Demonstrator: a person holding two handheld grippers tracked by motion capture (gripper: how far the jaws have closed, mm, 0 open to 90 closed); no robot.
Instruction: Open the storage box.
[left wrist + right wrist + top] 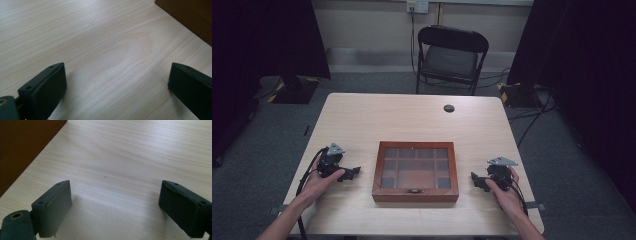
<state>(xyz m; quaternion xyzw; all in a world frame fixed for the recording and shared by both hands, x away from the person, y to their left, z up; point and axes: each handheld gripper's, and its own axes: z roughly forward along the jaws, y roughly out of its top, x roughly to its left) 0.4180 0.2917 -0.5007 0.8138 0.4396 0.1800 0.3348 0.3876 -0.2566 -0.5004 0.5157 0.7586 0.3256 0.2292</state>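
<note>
A brown wooden box (415,171) with a glass lid over several compartments lies shut at the middle of the table, its clasp toward the person. My left gripper (351,173) rests on the table to the box's left, held by a hand, open with nothing between its jaws. The box's side (190,17) fills the top right corner of the left gripper view, beyond the open left gripper (116,86). My right gripper (476,179) rests to the box's right, also open and empty. The right gripper view has the box's side (22,147) at its top left, past the right gripper (115,207).
The light wooden table (412,120) has a dark cable hole (449,108) near its far edge. A black folding chair (451,56) stands behind the table. Dark curtains hang on both sides, and cables run over the grey floor.
</note>
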